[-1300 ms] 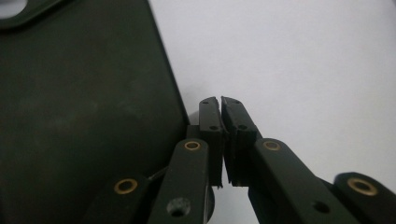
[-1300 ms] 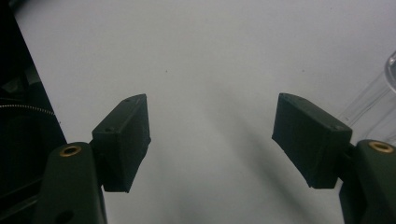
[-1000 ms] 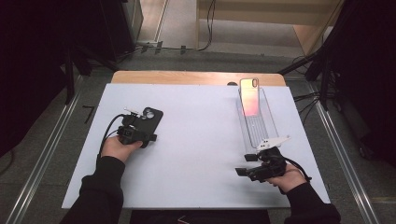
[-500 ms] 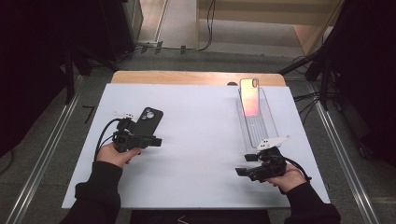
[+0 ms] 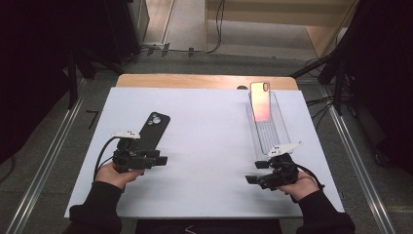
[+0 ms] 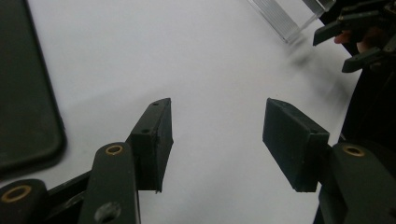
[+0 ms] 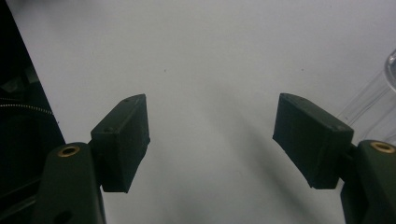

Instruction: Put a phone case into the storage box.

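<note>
A black phone case (image 5: 155, 127) lies flat on the white board (image 5: 209, 131), camera cut-out at its far end. In the left gripper view the black case (image 6: 23, 93) sits at the left edge. My left gripper (image 5: 158, 158) is just in front of the case and apart from it, pointing right. Its jaws (image 6: 217, 135) have just been opening and nothing is between them. A pink-orange phone case (image 5: 260, 102) leans in a clear tray (image 5: 270, 134) at the right. My right gripper (image 5: 255, 172) hovers near the tray's front end, open (image 7: 212, 140) over bare board.
The board ends close to both hands at the front. A wooden strip (image 5: 204, 80) runs along its far edge. Metal rails (image 5: 44, 161) flank the table. The right gripper (image 6: 350, 39) and the tray's corner (image 6: 289, 16) appear far off in the left gripper view.
My left gripper has opened, let go of the black case and drawn back toward the person. The case stays on the board. The right hand has kept still.
</note>
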